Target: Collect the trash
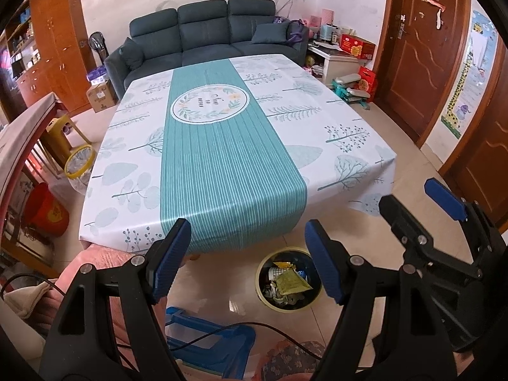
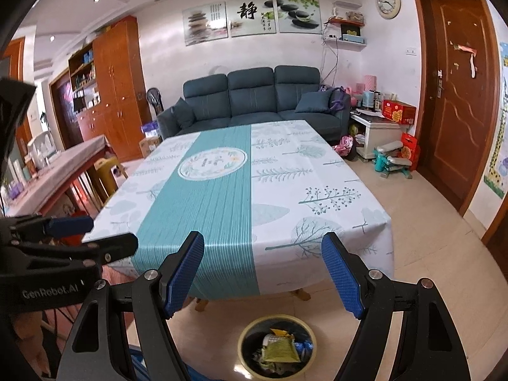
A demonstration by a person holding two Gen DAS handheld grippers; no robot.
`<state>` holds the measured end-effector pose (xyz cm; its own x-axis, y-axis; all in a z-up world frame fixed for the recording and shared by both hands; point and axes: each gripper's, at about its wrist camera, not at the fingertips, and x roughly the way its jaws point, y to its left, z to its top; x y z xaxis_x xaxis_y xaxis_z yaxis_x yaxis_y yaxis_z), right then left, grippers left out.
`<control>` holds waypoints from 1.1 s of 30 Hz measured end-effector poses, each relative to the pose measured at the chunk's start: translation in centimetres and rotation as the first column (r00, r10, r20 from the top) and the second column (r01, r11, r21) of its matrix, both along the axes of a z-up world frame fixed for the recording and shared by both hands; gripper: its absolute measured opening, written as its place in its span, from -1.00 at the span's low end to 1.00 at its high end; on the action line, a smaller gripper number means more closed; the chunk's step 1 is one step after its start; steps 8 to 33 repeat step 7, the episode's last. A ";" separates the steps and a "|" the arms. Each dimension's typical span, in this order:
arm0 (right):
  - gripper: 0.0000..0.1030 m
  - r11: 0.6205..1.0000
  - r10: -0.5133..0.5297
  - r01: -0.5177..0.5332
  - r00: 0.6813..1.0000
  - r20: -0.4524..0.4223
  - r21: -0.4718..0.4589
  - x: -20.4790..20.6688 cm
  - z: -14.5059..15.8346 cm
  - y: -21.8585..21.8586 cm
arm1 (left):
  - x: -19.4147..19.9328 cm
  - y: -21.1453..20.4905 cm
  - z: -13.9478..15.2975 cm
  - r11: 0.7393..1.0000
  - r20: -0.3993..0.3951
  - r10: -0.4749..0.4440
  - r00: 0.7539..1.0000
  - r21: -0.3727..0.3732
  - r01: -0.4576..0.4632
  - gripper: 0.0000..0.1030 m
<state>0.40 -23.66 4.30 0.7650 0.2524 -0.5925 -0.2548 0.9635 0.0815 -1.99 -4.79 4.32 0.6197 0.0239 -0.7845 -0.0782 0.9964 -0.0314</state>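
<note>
Nearest to me, both claws hung over the floor at the table's near edge, tilted downward. The left gripper (image 1: pixel 247 260) stood with its blue pads well apart and nothing between them; the right gripper (image 2: pixel 263 276) was spread about as wide and was just as empty. Below and between them sat the bin (image 1: pixel 263 298) on the tiles, just in front of the table, holding the trash: a yellow-green packet (image 1: pixel 290 281) lay on top of crumpled wrappers, with something blue beside it. A blue stool (image 1: pixel 222 343) and a loose black cable (image 1: pixel 254 327) lay closer still, by the person's knees. Beyond the bin, the tablecloth (image 1: pixel 222 158) showed no litter that I could make out, so I judged the gathering was at or near its end, and that the step in hand was a last look before stopping. To do it well, I would have kept both claws open and clear of the bin's rim, held them steady rather than swinging them, and swept the view along the cloth's far corners and the floor under the overhang, where a scrap could hide. The cable needed minding, as a claw lowered carelessly could snag it. Farther off, a second basket (image 1: pixel 79 165) stood at the table's left side, and behind everything the sofa (image 1: pixel 209 28) sat against the wall.
</note>
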 end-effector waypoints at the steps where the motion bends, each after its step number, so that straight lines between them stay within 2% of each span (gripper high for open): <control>1: 0.51 1.000 0.001 -0.001 1.000 -0.004 -0.003 0.1 -0.1 0.0 | 0.1 0.0 0.0 1.000 0.001 0.003 1.000 -0.001 -0.003 0.39; 33: 0.51 1.000 -0.012 0.012 1.000 -0.018 0.018 0.6 -0.7 -0.8 | 0.5 0.0 -0.5 1.000 -0.008 0.013 1.000 0.009 -0.013 0.39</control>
